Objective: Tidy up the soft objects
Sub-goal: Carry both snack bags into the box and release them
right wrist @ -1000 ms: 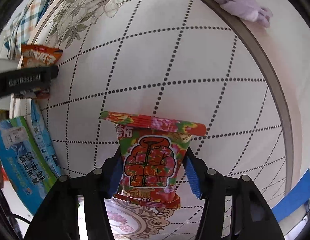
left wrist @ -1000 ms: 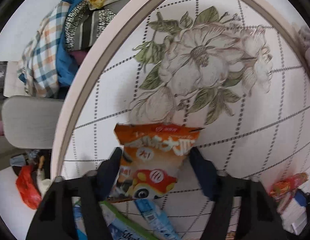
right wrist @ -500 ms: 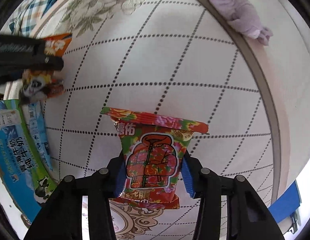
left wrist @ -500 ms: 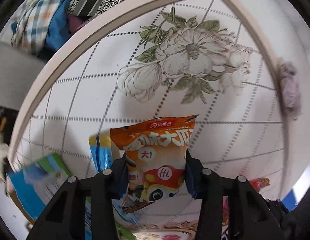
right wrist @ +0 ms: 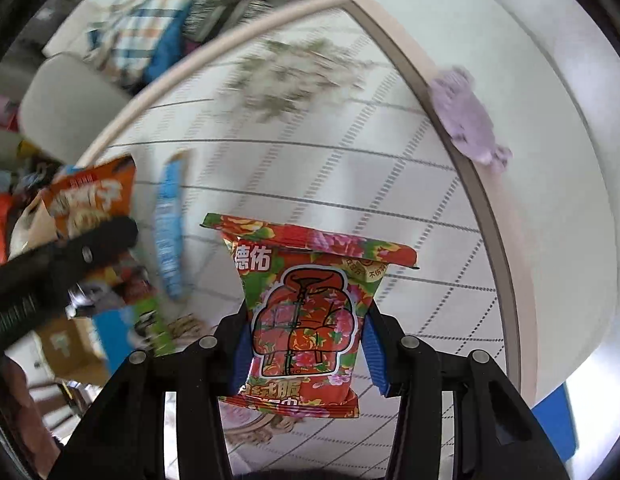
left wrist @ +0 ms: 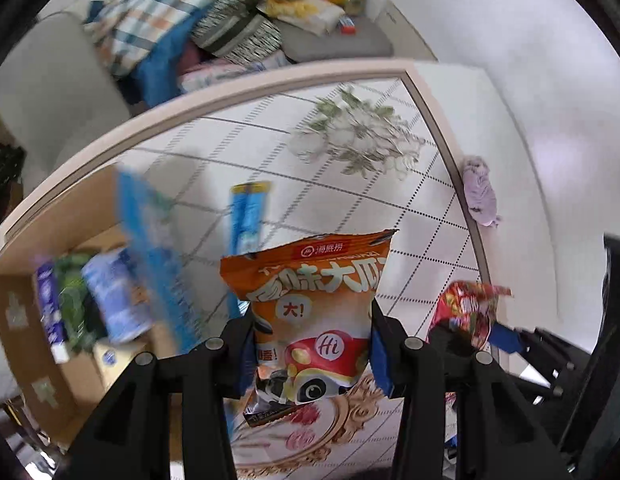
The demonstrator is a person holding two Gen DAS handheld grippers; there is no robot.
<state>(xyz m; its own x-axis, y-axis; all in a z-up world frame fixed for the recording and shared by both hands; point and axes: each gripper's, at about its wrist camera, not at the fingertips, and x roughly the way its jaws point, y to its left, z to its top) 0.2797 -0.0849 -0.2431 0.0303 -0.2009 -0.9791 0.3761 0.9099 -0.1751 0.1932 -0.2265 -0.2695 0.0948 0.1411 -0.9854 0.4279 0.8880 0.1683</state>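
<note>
Left wrist: my left tool pinches the orange snack bag above the counter, near the cardboard box (likely its destination). Right wrist: my right tool clamps the red floral packet midair, awaiting its turn.

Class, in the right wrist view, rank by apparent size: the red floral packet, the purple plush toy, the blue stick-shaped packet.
1. Red floral packet, though it is nearest the camera.
2. Purple plush toy and blue stick-shaped packet: look alike; blur prevents ranking.
</note>
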